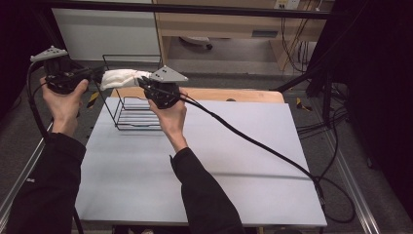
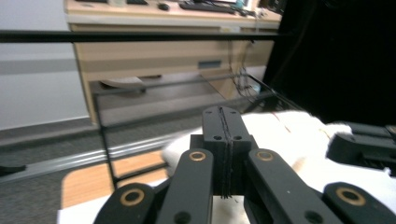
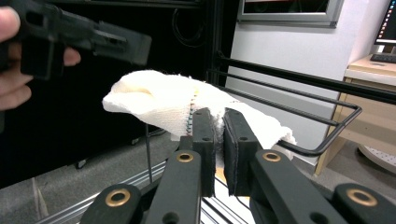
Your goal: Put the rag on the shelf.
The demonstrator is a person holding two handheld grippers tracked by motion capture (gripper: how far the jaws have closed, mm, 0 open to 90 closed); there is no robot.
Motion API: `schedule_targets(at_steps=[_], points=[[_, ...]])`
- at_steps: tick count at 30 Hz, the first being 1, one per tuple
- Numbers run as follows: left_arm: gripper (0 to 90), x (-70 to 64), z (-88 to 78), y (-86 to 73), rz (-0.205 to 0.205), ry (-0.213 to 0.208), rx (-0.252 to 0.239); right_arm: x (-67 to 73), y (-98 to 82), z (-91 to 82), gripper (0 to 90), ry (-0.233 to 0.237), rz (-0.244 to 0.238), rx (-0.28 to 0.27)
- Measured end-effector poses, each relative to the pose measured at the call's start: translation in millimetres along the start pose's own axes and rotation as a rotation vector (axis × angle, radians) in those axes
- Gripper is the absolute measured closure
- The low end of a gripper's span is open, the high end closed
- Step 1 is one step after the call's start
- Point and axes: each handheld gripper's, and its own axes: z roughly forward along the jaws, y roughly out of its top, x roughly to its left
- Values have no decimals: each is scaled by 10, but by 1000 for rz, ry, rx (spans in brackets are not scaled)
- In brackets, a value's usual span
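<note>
A white towel hangs over the top rail of a black wire rack at the table's back left. My right gripper reaches in from the right and is shut on the towel, with cloth pinched between its pads. My left gripper is held at the towel's left end, jaws pressed together with nothing between them. In the right gripper view, the left gripper hovers just above the towel's edge. The towel lies behind the left jaws.
A white sheet covers the table, and a wooden board shows at its far edge. The right gripper's black cable trails across the sheet to the right. A wooden desk stands behind the table.
</note>
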Motion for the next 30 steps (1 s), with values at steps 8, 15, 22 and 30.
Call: schedule_targets(at_steps=[8, 15, 22, 30], points=[[899, -66, 45, -207, 32, -21, 52, 8, -31, -2, 835, 1, -12, 14], [899, -59, 81, -308, 38, -23, 58, 4, -19, -14, 801, 12, -12, 30], [900, -50, 122, -354, 48, -18, 66, -51, 67, -63, 690, 34, -14, 33], [900, -61, 169, -418, 68, -15, 85, -92, 121, -13, 879, 112, 37, 91]])
